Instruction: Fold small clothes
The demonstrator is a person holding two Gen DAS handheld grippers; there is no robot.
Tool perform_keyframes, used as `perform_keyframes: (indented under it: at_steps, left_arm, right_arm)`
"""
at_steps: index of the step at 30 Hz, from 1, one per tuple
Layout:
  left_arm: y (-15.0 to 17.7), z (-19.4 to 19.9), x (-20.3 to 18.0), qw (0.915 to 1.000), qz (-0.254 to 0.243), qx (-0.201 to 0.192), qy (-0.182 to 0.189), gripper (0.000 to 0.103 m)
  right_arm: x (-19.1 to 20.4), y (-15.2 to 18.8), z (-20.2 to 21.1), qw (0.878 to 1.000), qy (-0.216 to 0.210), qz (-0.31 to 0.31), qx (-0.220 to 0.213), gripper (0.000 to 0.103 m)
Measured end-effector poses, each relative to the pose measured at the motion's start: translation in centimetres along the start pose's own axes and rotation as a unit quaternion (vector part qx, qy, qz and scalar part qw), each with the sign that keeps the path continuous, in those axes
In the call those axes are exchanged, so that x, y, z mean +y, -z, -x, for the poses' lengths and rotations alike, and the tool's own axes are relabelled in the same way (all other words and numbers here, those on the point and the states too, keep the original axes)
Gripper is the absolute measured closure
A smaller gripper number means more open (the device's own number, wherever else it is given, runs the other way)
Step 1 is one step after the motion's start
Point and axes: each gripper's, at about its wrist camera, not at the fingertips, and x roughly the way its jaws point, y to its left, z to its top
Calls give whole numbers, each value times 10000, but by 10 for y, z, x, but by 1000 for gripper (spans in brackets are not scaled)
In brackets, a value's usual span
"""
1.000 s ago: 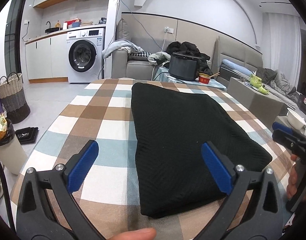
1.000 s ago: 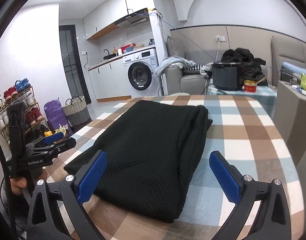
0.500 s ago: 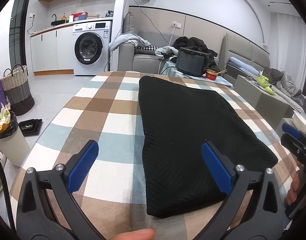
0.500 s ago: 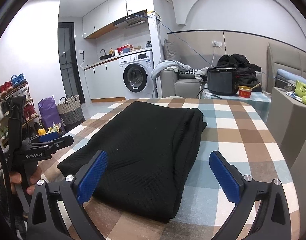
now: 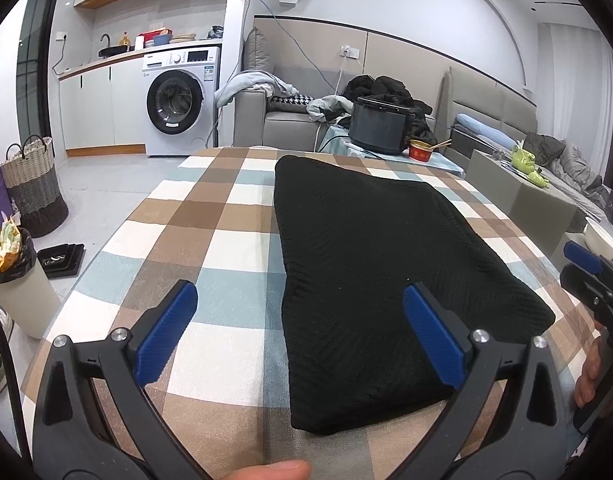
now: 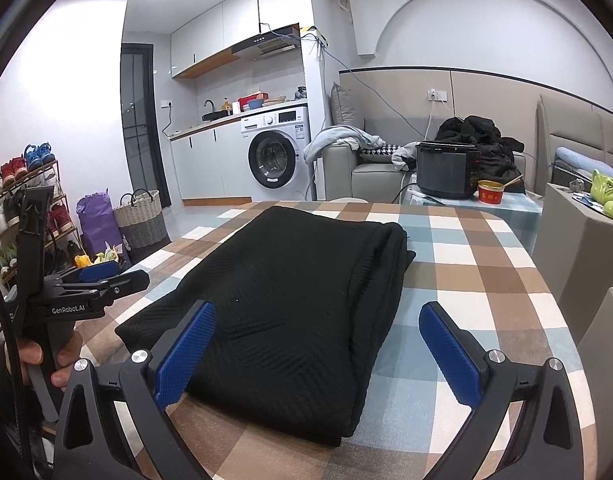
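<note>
Both wrist views face the garment closely.

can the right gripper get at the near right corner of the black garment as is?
Probably yes. The right gripper is open, poised just short of the black garment, and nothing lies on the checked tablecloth between them. The left gripper is off to the other side.
</note>
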Motion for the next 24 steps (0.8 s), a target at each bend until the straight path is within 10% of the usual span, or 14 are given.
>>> perform_keyframes:
  at_steps: [24]
  left_arm:
    - [1, 4, -2, 9999, -74, -72, 5, 0]
  right_arm:
    - [0, 0, 0, 10000, 9, -8, 15, 0]
